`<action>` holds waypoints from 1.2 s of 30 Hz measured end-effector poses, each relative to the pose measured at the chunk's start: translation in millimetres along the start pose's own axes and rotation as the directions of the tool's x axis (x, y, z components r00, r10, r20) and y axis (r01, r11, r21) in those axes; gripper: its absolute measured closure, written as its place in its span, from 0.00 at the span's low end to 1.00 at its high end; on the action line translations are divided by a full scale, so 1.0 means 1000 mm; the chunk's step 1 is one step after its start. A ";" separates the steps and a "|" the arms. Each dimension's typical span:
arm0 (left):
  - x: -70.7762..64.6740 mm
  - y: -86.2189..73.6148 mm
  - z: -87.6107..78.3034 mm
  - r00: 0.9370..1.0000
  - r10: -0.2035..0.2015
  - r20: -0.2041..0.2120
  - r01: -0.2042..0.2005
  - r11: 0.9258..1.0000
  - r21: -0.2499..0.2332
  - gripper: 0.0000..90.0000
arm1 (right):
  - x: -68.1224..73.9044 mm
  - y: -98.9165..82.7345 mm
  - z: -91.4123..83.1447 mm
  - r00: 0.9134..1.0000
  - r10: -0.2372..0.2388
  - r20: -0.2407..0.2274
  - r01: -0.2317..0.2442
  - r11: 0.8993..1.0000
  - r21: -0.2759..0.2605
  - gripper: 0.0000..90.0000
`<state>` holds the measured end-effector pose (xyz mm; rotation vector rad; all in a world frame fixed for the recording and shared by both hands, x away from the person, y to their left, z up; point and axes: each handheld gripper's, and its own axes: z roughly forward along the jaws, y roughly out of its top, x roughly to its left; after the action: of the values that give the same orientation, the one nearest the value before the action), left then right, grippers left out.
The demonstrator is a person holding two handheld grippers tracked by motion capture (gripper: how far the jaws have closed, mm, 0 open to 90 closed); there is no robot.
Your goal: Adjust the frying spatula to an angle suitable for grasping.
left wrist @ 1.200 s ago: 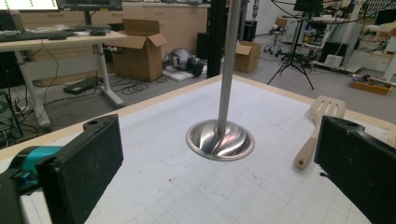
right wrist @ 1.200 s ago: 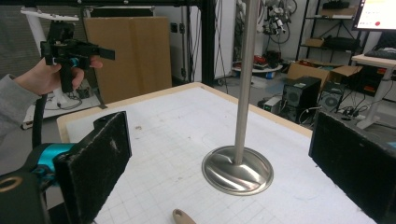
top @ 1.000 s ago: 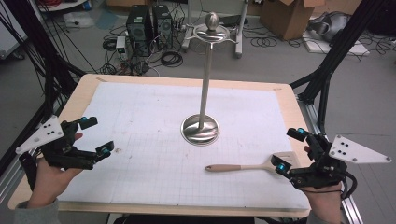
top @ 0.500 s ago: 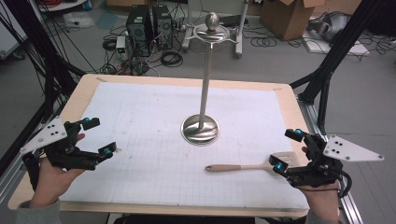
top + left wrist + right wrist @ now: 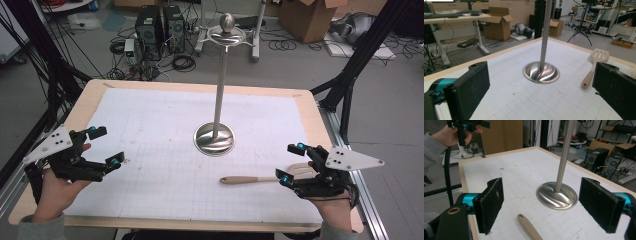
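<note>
Table (image 5: 305,107) w/ white grid sheet carries a steel stand (image 5: 215,140) at centre; wooden spatula (image 5: 250,179) lies flat near the front-right edge. R gripper (image 5: 292,162) straddles the spatula's blade end, jaws apart & just been closing, pads not touching it. L gripper (image 5: 106,146) hangs over the sheet's left side, well apart from spatula, jaws wide, nothing between.

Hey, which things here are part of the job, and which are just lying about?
Part of the job:
- wooden spatula, between the right gripper's open jaws, which have just been closing
- metal stand

Lying about:
- cardboard box
- computer towers
- floor cables
</note>
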<state>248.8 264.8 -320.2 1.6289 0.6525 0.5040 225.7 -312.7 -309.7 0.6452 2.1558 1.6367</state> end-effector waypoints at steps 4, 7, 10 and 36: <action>0.002 -0.001 0.000 1.000 -0.005 -0.006 0.005 1.000 -0.002 0.02 | 0.000 -0.002 0.006 1.000 0.000 -0.011 0.000 1.000 0.012 0.30; 0.003 -0.001 0.000 1.000 -0.008 -0.010 0.008 1.000 -0.002 0.02 | 0.000 -0.005 0.011 1.000 -0.005 -0.019 0.006 1.000 0.018 0.36; 0.003 -0.002 0.001 1.000 -0.009 -0.011 0.009 1.000 0.004 0.02 | -0.001 -0.008 0.014 1.000 0.003 -0.024 -0.002 0.999 0.034 0.42; 0.006 -0.006 0.002 1.000 -0.030 -0.008 0.030 1.000 0.007 0.02 | -0.011 -0.030 0.035 0.995 0.071 -0.072 -0.064 0.993 0.104 0.90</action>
<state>254.3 267.9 -326.7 1.6219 0.6840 0.4872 249.7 -297.8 -347.7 0.7034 2.3078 1.6186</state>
